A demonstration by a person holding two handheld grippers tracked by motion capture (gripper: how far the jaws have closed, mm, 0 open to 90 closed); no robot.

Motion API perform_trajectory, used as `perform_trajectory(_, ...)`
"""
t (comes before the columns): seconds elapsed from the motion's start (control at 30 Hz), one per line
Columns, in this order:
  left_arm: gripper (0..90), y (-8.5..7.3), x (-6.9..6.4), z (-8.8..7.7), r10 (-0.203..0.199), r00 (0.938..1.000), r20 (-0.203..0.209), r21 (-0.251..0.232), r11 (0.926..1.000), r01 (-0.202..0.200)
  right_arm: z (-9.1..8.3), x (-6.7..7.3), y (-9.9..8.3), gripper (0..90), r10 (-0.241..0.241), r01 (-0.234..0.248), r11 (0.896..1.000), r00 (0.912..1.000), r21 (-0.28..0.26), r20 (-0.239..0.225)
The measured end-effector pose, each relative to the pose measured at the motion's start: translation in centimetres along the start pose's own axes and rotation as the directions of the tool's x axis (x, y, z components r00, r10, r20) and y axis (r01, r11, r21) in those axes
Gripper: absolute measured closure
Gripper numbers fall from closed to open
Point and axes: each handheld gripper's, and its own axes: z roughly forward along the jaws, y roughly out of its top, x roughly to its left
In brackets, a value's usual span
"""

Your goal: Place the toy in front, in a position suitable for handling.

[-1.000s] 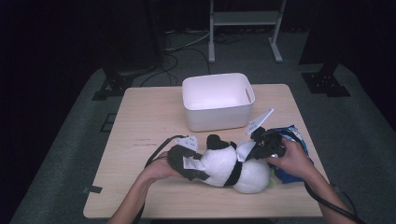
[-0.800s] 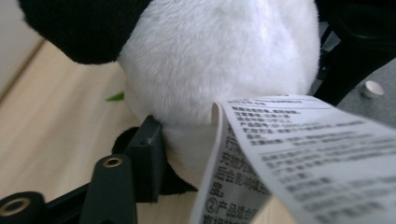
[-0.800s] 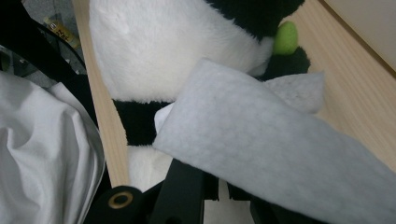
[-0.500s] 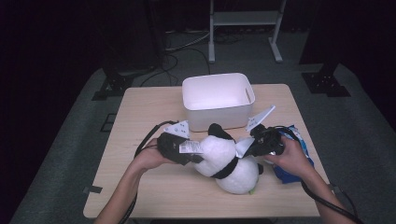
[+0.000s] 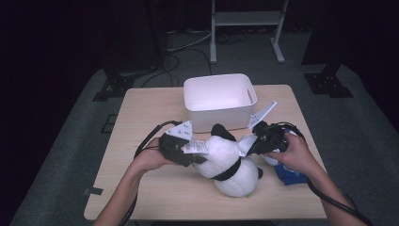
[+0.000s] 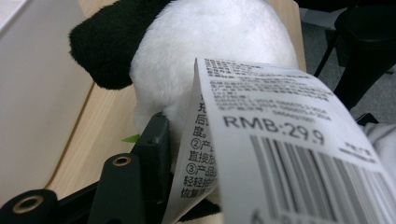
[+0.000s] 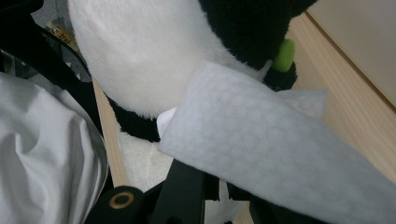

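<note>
Both tongs gripped the plush panda (image 5: 226, 162) above the bench (image 5: 141, 117): left tongs (image 5: 200, 157) and right tongs (image 5: 247, 147) clamped on it.

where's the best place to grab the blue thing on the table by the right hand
Probably the blue thing is best taken at its outer edge, coming from the table's right side: the right hand covers its top, and the panda toy blocks the other side. What it is cannot be told.

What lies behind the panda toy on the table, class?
Behind the panda toy stands a white bin, open-topped, its visible inside bare. The toy's head hides part of the bin's lower front wall.
</note>
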Motion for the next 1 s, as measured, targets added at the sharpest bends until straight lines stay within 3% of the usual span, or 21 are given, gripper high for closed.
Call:
perform_trajectory(0.1, 47.0, 0.2, 0.1, 0.0, 0.006, 0.9999, -0.009, 0.009, 0.9999, -0.006, 0.0, -0.1, -0.3, 85.4, 0.011, -0.012, 1.000, 0.9998, -0.028, -0.016)
perform_trajectory(0.2, 46.9, 0.0, 0.4, 0.2, -0.014, 0.9999, -0.004, 0.004, 0.9999, 0.014, 0.2, -0.3, -0.7, 85.6, 0.027, -0.029, 0.998, 0.9989, -0.049, -0.039)
perform_trajectory(0.37, 45.0, -0.7, 0.6, 0.7, -0.049, 0.9986, 0.018, -0.020, 0.9986, 0.050, 0.8, -0.2, -1.5, 85.6, 0.014, -0.016, 1.000, 0.9989, -0.023, -0.044)
perform_trajectory(0.47, 41.2, -1.0, 0.4, 0.8, -0.069, 0.9972, 0.031, -0.032, 0.9971, 0.069, 1.4, 0.4, -2.0, 85.4, 0.001, 0.000, 1.000, 0.9993, 0.015, -0.037)
perform_trajectory(0.53, 37.7, -1.3, 0.2, 0.9, -0.074, 0.9963, 0.043, -0.035, 0.9965, 0.076, 1.5, 0.9, -2.4, 85.3, -0.008, 0.008, 1.000, 0.9993, 0.013, -0.037)
perform_trajectory(0.6, 31.9, -1.6, 0.1, 1.3, -0.101, 0.9929, 0.063, -0.032, 0.9941, 0.103, 1.5, 1.1, -2.7, 85.3, -0.015, 0.016, 1.000, 0.9987, 0.007, -0.049)
perform_trajectory(0.77, 12.8, -2.1, 0.0, 3.4, -0.171, 0.9830, 0.067, 0.028, 0.9852, 0.169, 2.0, 2.1, -3.2, 85.2, -0.027, 0.028, 1.000, 0.9970, 0.007, -0.072)
perform_trajectory(0.87, 13.1, -3.0, 0.4, 4.7, -0.204, 0.9763, 0.073, 0.041, 0.9787, 0.201, 2.4, 2.1, -3.2, 85.2, -0.025, 0.027, 1.000, 0.9959, 0.015, -0.087)
perform_trajectory(0.93, 17.5, -3.6, 0.6, 5.1, -0.225, 0.9700, 0.091, 0.023, 0.9743, 0.224, 2.6, 2.0, -3.4, 85.2, -0.022, 0.023, 1.000, 0.9947, 0.014, -0.101)
perform_trajectory(1.0, 23.6, -4.0, 0.7, 5.1, -0.234, 0.9676, 0.095, -0.005, 0.9719, 0.235, 2.7, 1.8, -3.5, 85.2, -0.012, 0.013, 1.000, 0.9942, 0.008, -0.107)
